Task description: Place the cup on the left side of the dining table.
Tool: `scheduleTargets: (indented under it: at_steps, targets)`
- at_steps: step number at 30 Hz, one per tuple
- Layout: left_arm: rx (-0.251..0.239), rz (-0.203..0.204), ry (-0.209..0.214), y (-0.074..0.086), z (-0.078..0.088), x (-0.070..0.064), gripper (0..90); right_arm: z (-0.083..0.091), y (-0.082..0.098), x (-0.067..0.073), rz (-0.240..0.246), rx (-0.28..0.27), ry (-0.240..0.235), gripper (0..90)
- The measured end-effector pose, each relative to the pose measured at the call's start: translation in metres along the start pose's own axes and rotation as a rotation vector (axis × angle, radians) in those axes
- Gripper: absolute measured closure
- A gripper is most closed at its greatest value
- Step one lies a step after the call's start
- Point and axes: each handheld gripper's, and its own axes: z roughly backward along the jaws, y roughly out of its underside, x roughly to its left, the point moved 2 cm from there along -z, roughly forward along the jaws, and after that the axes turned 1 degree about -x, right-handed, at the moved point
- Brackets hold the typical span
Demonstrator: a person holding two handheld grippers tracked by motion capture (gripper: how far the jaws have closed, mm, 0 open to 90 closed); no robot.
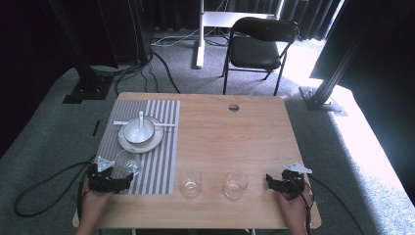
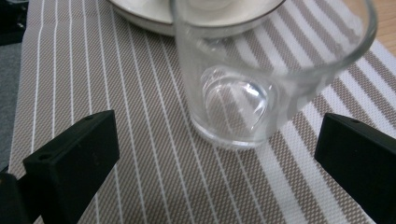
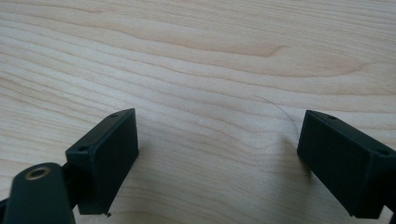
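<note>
Scene: a person at a wooden tabletop (image 1: 220, 132) works a hand-held claw in each hand over a part-laid place setting.
Left claw (image 1: 115, 182): jaws wide apart, low over the striped placemat (image 1: 161, 147); in the left gripper view the claw (image 2: 217, 154) has a clear glass (image 2: 243, 88) just ahead of the gap, touched by neither jaw.
Glass on the mat (image 1: 131, 167): upright and empty at the mat's near edge, just below the plate (image 1: 128, 145), where a drinking glass belongs in a setting; the open jaws point to a release or a fresh approach, and which one cannot be told.
Plate and bowl: the white bowl (image 1: 138, 131) sits centred on the plate with a spoon (image 1: 142, 120) resting in it, so the stack stays compact at the mat's middle.
Waiting glasses: two more, one (image 1: 190, 182) just beside the mat and one (image 1: 235, 185) farther right, stand on bare wood near the front edge, within easy reach of either hand.
Right claw (image 1: 272, 182): jaws apart and holding nothing, parked low near the right-hand glass; the right gripper view has the claw (image 3: 217, 154) over plain wood grain, probably idle while the left hand works.
</note>
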Motion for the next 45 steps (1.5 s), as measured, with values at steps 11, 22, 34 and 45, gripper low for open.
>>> scheduleTargets:
  at_steps: [11,22,34,45]
  targets:
    - [-0.02,0.014,-0.025,0.018,0.007,0.0,0.4,0.0,0.0,0.0,0.0,0.0,0.0,11.9]
    - [-0.064,0.057,-0.023,0.041,0.019,0.002,0.5,0.0,0.0,0.0,0.0,0.0,0.0,11.9]
    - [-0.116,0.064,-0.097,0.061,0.037,0.014,0.5,0.0,0.0,0.0,0.0,0.0,0.0,11.9]
    - [-0.114,0.025,-0.064,0.085,0.049,0.023,0.5,0.0,0.0,0.0,0.0,0.0,0.0,11.9]
